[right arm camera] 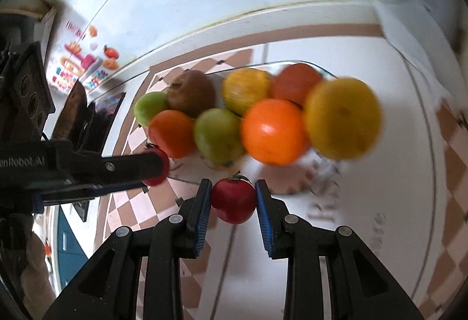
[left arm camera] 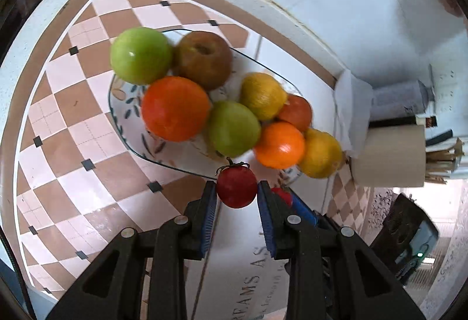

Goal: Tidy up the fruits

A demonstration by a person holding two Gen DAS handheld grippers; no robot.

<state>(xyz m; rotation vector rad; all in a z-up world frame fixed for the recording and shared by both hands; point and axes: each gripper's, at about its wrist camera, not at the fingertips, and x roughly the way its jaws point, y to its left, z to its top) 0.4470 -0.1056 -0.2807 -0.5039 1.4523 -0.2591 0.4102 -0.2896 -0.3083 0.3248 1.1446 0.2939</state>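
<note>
Red and glossy, a small round tomato (left arm camera: pixel 237 186) with a green stalk sits pinched between the ribbed blue pads of the left gripper (left arm camera: pixel 237 194), whose jaws are closed on its sides. A second red tomato (right arm camera: pixel 233 200), just as smooth, is clamped the same way in the right gripper (right arm camera: pixel 233 197). Both are held in the air over the near rim of an oval plate (left arm camera: pixel 122 103), glazed white with painted leaves and a dark edge line.

Round fruit crowds the plate: a shiny green apple (left arm camera: pixel 141 55) at the far left end touching a dull brown apple (left arm camera: pixel 204 59), an orange (left arm camera: pixel 175 108) in front of them, another green apple (left arm camera: pixel 233 128) at the middle, then a pitted lemon (left arm camera: pixel 262 95), a second orange (left arm camera: pixel 279 145), a reddish fruit (left arm camera: pixel 297 112) behind it, and a lemon (left arm camera: pixel 321 154) at the right end.

The plate rests on a checked pink and brown cloth (left arm camera: pixel 73 103) with small black diamonds. Past its right end stand a cream cylinder (left arm camera: pixel 392 156) and a folded white napkin (left arm camera: pixel 349 103).
</note>
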